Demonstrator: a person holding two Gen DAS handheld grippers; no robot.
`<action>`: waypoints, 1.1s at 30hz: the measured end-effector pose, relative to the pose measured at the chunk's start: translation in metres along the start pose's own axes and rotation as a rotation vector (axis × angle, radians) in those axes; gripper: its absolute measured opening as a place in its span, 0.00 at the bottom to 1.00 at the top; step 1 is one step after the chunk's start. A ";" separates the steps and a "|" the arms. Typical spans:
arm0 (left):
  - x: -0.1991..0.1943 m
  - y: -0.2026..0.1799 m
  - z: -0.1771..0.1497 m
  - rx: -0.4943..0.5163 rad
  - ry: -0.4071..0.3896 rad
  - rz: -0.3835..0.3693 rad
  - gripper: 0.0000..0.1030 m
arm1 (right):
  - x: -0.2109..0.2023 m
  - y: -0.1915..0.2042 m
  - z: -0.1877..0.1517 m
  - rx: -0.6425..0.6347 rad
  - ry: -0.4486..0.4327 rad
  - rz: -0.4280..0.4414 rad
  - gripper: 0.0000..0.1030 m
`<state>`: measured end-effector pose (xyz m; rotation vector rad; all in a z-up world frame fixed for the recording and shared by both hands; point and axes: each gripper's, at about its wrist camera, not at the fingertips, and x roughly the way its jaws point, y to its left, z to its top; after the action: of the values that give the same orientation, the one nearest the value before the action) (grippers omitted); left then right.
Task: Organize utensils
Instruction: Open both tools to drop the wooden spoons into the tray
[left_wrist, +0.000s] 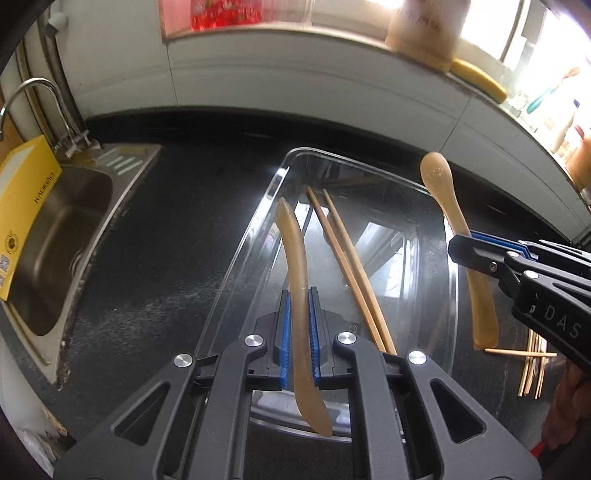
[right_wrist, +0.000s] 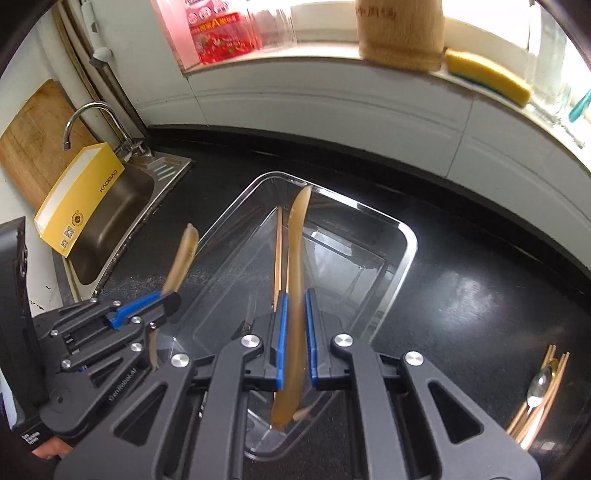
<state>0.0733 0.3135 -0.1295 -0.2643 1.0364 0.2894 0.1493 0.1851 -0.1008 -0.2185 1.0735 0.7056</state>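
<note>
Left fingers (left_wrist: 299, 339) clamped on tan spoon (left_wrist: 295, 258); right fingers (right_wrist: 295, 341) clamped on second tan spoon (right_wrist: 295, 258), above clear tray (right_wrist: 406, 236).

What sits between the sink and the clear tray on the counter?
Nothing: in both wrist views only bare black countertop separates the sink from the clear tray.

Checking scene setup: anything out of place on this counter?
Yes: a yellow box stands tilted in the sink, leaning by the faucet. Loose chopsticks lie scattered on the counter, outside the clear bin.
</note>
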 end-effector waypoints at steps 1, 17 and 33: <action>0.004 0.000 0.002 0.002 0.006 0.001 0.08 | 0.006 0.000 0.003 0.000 0.007 0.004 0.09; 0.046 -0.004 0.013 0.005 0.085 -0.029 0.08 | 0.055 -0.016 0.020 0.041 0.099 0.045 0.10; -0.009 -0.002 0.016 -0.012 -0.067 -0.017 0.77 | -0.013 -0.055 0.027 0.122 -0.056 0.019 0.73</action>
<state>0.0820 0.3159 -0.1135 -0.2728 0.9665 0.2872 0.1999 0.1508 -0.0858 -0.0840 1.0625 0.6570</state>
